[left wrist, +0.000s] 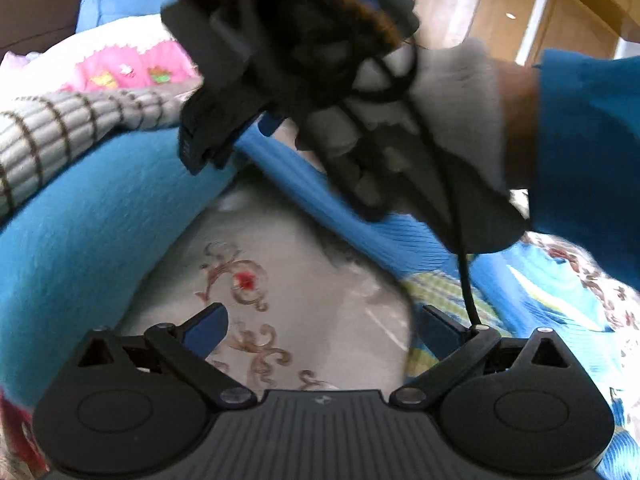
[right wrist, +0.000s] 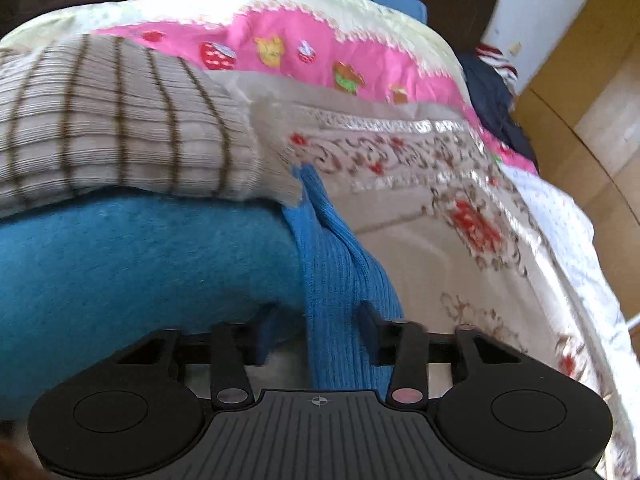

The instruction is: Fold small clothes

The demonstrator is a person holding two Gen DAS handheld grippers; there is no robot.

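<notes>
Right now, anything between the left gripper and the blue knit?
Nothing on the cloth itself. The left gripper is open over bare bedspread; the blue knit lies ahead, held by the right gripper, which with its gloved hand crowds the approach from above.

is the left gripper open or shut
Open. The left gripper has its two blue fingers spread wide apart, with only the floral sheet showing between them.

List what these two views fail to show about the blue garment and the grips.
- Blue knit garment: its full shape, cut off below by the right gripper body.
- Right grip: contact blurred in the right wrist view.
- Left gripper: open; the gloved hand blocks the garment beyond.
</notes>
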